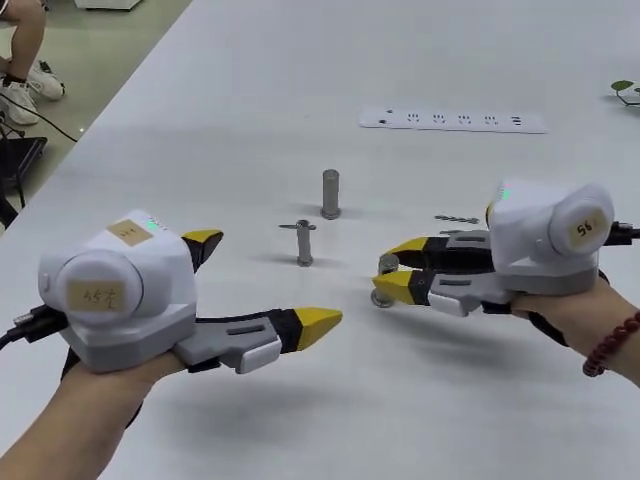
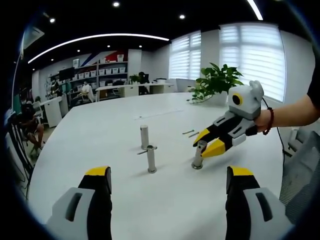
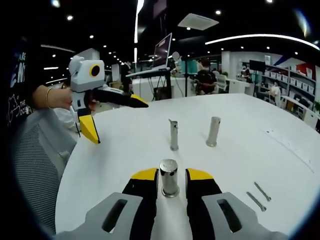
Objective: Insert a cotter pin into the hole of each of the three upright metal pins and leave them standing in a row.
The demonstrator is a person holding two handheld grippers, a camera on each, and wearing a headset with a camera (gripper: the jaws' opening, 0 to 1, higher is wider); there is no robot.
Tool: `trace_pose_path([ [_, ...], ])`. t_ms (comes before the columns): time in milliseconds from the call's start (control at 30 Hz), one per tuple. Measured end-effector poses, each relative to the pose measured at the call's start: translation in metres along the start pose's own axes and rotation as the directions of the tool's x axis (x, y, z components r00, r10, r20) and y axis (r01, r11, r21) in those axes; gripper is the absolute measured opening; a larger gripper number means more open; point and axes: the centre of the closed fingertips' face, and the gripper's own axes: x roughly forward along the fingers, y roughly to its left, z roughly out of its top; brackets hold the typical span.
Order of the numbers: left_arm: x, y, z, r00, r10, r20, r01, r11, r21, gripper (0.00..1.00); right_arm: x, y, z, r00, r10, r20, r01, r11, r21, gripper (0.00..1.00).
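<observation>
Right gripper [image 1: 400, 268] at the near pin [image 1: 383, 295], left gripper [image 1: 262, 278] spread.

Head view: the left gripper gapes empty; the right gripper brackets the near pin, beside the middle pin [image 1: 304, 243] and rear pin [image 1: 330, 193]. Left gripper view: a cotter pin [image 2: 142, 151] crosses the middle pin [image 2: 151, 161]. Right gripper view: jaws hug the near pin [image 3: 169, 177]; whether they pinch it, I cannot tell.

- bench [image 1: 300, 100]: smooth white top, matt with a faint sheen
- metal pins [image 1: 330, 193]: dull grey metal, satin finish
- left tongs [image 1: 262, 278], right tongs [image 1: 392, 270]: smooth matt plastic, yellow tips on black
- bracelet [image 1: 603, 350]: glossy dark red beads
</observation>
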Motion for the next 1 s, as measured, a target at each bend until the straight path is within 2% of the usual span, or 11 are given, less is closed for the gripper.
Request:
trace_pose_path([
  [233,0.001,-0.003,0.001,1.0,-0.007,0.002,0.007,1.0,-0.002,0.97,-0.018,-0.01,-0.002,0.9995,-0.016,-0.025,0.017,1.0,0.017,0.2],
  [300,0.001,-0.003,0.001,1.0,-0.005,0.0,0.005,1.0,-0.002,0.99,-0.022,-0.015,-0.005,0.9981,-0.033,-0.051,0.035,0.999,0.029,0.2],
  [367,0.002,-0.003,0.0,1.0,-0.004,-0.004,0.004,1.0,0.0,0.99,-0.028,-0.022,-0.008,0.9946,-0.061,-0.084,0.063,0.998,0.024,0.2],
  [500,0.002,-0.003,0.001,1.0,-0.005,-0.003,0.005,1.0,-0.003,0.99,-0.035,-0.032,-0.01,0.9898,-0.083,-0.116,0.088,0.996,0.035,0.19],
  [600,0.002,-0.004,0.001,0.9999,-0.008,-0.007,0.008,1.0,-0.001,0.99,-0.038,-0.044,-0.009,0.984,-0.112,-0.139,0.116,0.993,0.027,0.19],
  [667,0.002,-0.004,0.001,0.9999,-0.01,-0.006,0.01,1.0,-0.001,0.99,-0.038,-0.058,-0.009,0.9793,-0.132,-0.154,0.138,0.99,0.033,0.18],
  [833,0.002,-0.005,0.0,0.9998,-0.015,-0.012,0.015,1.0,0.004,0.99,-0.039,-0.065,-0.011,0.9726,-0.145,-0.182,0.154,0.988,0.035,0.17],
  [1000,0.003,-0.006,0.0,0.9998,-0.017,-0.014,0.017,1.0,0.006,0.99,-0.042,-0.077,-0.016,0.9635,-0.161,-0.214,0.171,0.985,0.029,0.17],
])
